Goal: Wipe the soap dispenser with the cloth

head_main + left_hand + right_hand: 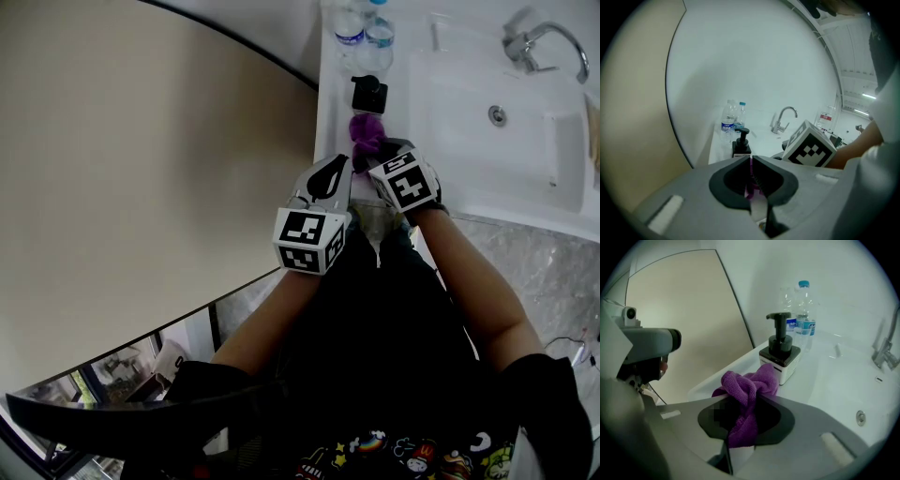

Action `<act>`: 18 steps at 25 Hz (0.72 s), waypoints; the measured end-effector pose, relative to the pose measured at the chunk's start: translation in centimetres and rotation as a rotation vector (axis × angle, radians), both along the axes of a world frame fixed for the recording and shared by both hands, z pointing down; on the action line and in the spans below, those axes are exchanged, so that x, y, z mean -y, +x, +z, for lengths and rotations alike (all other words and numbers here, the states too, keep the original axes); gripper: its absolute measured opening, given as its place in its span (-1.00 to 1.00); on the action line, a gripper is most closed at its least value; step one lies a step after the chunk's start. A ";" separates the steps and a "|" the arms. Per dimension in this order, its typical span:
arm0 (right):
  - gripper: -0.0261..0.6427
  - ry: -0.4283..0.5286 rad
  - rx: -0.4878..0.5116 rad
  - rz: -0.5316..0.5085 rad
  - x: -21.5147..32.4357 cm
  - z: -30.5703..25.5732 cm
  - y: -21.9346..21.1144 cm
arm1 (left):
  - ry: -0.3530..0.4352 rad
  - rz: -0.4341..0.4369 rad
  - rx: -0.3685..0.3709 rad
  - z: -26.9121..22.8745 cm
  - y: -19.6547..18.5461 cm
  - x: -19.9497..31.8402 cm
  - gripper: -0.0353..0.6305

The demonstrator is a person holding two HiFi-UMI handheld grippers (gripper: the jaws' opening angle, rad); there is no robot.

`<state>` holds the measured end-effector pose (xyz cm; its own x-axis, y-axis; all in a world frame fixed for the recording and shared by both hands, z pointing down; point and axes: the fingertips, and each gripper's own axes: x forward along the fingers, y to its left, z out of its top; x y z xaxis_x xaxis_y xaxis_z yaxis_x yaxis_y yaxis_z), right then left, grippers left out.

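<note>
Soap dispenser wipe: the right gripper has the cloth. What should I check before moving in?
1. Purple microfibre cloth clamped in the right gripper: ok.
2. Black-and-white pump soap dispenser upright on the white sink counter: ok.
3. Cloth touching the dispenser: cannot tell; it sits just in front.
4. Left gripper steadying the dispenser: not ok; jaws together, short of it.
5. Room behind the dispenser: cannot tell; clear plastic water bottles stand close behind.
</note>
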<state>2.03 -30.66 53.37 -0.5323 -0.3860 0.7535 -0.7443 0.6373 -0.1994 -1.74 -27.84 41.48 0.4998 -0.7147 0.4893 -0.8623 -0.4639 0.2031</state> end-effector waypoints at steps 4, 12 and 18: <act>-0.61 0.050 0.039 0.063 1.6 -2.7 1.8 | 0.005 0.029 0.001 -0.3 0.9 0.4 -0.86; -0.61 0.150 0.081 0.121 6.2 -6.6 5.5 | 0.011 0.048 0.033 -1.2 2.7 0.5 -0.86; -0.61 0.188 0.083 0.110 10.2 -6.5 6.5 | 0.006 0.011 0.069 -1.1 2.7 0.2 -0.86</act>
